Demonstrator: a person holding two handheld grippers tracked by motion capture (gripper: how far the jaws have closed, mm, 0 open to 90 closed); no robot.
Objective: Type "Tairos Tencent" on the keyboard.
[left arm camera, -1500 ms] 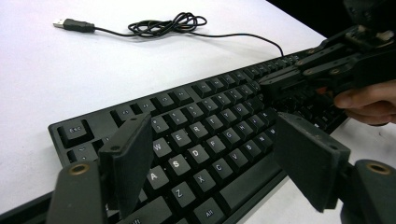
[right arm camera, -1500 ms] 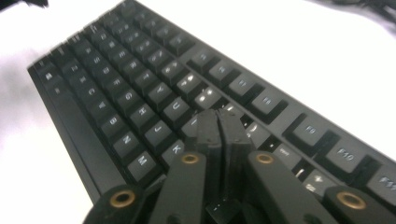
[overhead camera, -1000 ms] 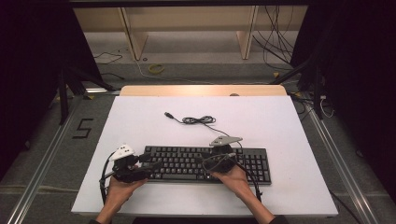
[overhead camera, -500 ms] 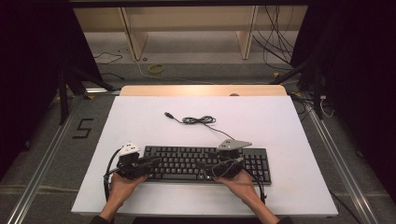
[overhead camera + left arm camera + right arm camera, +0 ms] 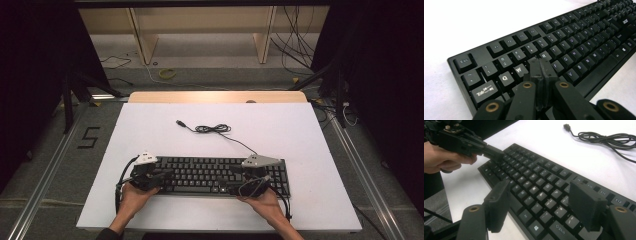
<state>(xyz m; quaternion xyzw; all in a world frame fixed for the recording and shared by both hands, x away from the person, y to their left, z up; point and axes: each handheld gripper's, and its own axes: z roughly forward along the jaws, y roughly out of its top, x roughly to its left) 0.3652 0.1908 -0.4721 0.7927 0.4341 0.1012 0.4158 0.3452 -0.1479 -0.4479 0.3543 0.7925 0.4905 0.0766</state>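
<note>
A black keyboard (image 5: pixel 210 172) lies along the near side of the white table (image 5: pixel 280 130). Its cable (image 5: pixel 212 129) is coiled behind it and ends in a loose plug (image 5: pixel 179 122). My left gripper (image 5: pixel 166 176) is at the keyboard's left end. Its jaws have just been closing and are now shut with nothing between them. The left gripper's tip (image 5: pixel 540 65) sits at the keys between W and R (image 5: pixel 544 55). My right gripper (image 5: pixel 541 188) hovers over the right half of the letter keys (image 5: pixel 541 187). Its jaws have just been opening and stand wide, holding nothing. The left gripper (image 5: pixel 497 153) also shows in the right gripper view.
A wooden strip (image 5: pixel 215 96) borders the table's far edge, with floor cables (image 5: pixel 167 73) and shelf legs beyond. Metal rails (image 5: pixel 45 175) run along both sides. A hand (image 5: pixel 444 157) holds the left gripper.
The right gripper has slid to the right along the keyboard and slightly toward the near edge. The left gripper has barely shifted.
</note>
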